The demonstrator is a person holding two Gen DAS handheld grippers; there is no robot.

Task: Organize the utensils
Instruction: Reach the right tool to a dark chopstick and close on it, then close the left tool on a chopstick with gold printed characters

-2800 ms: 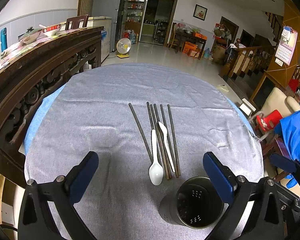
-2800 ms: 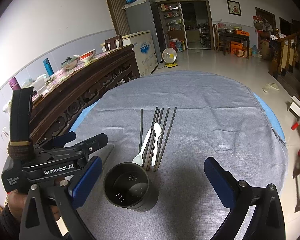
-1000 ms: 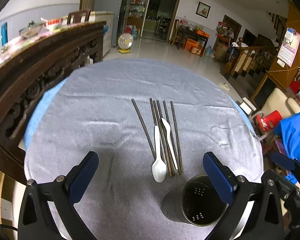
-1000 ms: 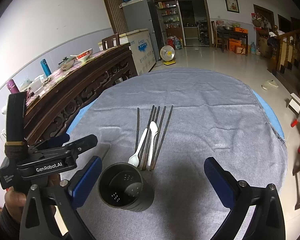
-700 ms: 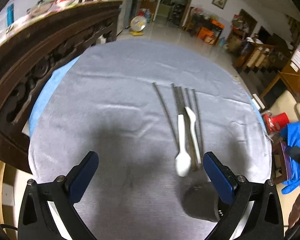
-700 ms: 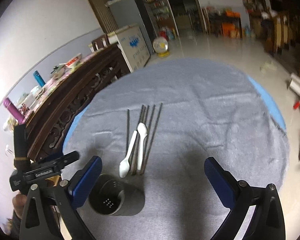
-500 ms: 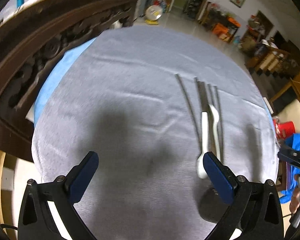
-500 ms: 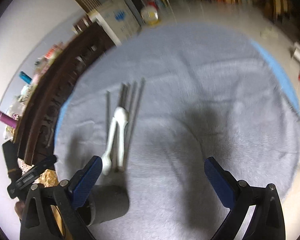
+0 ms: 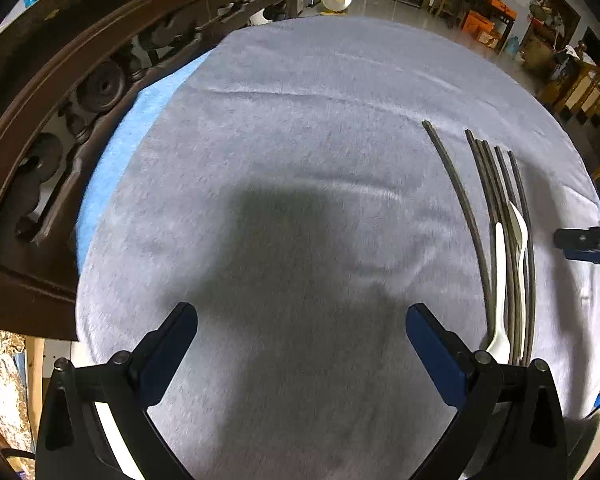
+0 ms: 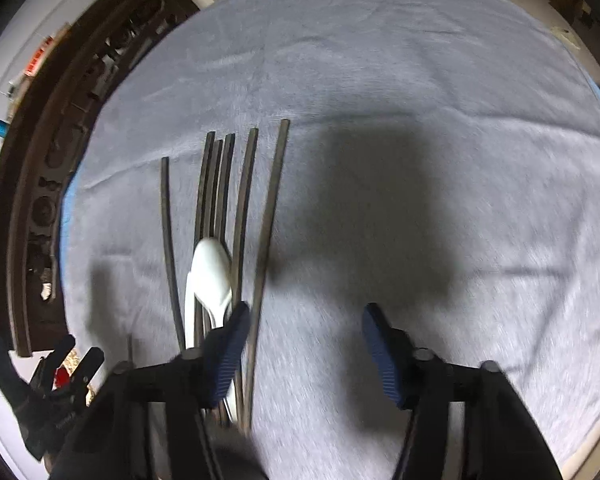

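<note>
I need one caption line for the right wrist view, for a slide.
Open right tool hovering low over dark chopsticks and white spoons on a grey tablecloth.

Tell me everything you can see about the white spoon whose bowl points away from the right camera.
The white spoon looks like glossy plastic, with a rounded oval bowl narrowing into a slim handle. It lies flat on the grey tablecloth among the dark chopsticks, resting across some of them, bowl toward the far side. Its handle runs back under the right gripper, whose jaws stand open and hold nothing. A second white spoon lies alongside it; whether they touch is unclear.
</note>
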